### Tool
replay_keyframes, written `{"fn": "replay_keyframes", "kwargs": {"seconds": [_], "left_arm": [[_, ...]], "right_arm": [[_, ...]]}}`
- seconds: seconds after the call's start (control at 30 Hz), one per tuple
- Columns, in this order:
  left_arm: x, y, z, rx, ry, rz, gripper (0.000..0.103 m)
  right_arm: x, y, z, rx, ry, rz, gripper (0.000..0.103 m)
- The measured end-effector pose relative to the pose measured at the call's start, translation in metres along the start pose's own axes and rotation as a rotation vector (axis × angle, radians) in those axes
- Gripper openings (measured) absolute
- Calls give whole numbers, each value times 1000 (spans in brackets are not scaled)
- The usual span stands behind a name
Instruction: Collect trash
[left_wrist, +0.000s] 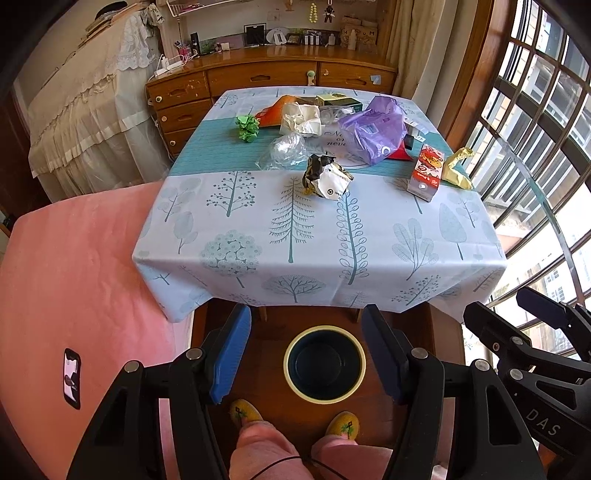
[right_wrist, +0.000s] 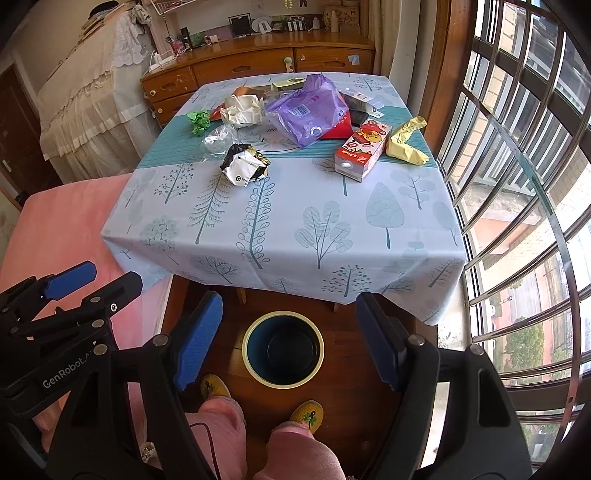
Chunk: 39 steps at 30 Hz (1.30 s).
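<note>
Left wrist view: the left gripper (left_wrist: 306, 354) hangs over the floor with its two blue-padded fingers (left_wrist: 229, 354) spread apart and nothing between them; directly below sits a round bin (left_wrist: 324, 363), dark and seemingly empty inside, on the wooden floor in front of the person's yellow slippers (left_wrist: 245, 411); the right gripper (right_wrist: 288, 343) is likewise spread wide and holds nothing.

The trash all lies on the table (left_wrist: 321, 236), under a tree-print cloth, well apart from both grippers; nearest the front edge is a crumpled black-and-white wrapper (left_wrist: 327, 177); behind it lie a clear plastic wad (left_wrist: 284, 149), a green paper ball (left_wrist: 247, 127), a white crumpled bag (left_wrist: 301, 118), a purple plastic bag (left_wrist: 373, 129), a red carton (left_wrist: 424, 173) lying tilted, and a yellow wrapper (left_wrist: 458, 168) near the right edge.

Judged from this, collecting has barely begun.

Risks ahead: the light wrapper and clear plastic could slip from the pads or spring loose if pinched at an edge; the purple bag overlaps red packaging and could drag neighbours along or knock the carton off the table; the loose cloth might be pinched with an item and pulled; the bin mouth is narrow, so a bulky bag released off-centre could land on the floor; the two grippers hang close together and could collide.
</note>
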<state>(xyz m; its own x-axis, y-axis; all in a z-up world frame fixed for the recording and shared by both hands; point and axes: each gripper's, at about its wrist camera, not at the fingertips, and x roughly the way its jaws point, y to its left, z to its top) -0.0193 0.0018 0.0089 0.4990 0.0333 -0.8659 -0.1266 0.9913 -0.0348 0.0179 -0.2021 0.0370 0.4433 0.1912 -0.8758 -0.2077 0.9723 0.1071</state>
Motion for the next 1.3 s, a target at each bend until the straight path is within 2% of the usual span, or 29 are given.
{"fn": "replay_keyframes", "kwargs": {"seconds": [0.73,0.83,1.3], "left_arm": [[-4,5,9,-7,-9,-8,63],[-3,2,10,-12,-14,-6,61],[10,3,18,-59,-24,9,60]], "right_arm": [[-3,3,6,5,-20,-1,72],[-2,2,6,7,-19,-1,72],[2,0,10,-4,-24,4,72]]}}
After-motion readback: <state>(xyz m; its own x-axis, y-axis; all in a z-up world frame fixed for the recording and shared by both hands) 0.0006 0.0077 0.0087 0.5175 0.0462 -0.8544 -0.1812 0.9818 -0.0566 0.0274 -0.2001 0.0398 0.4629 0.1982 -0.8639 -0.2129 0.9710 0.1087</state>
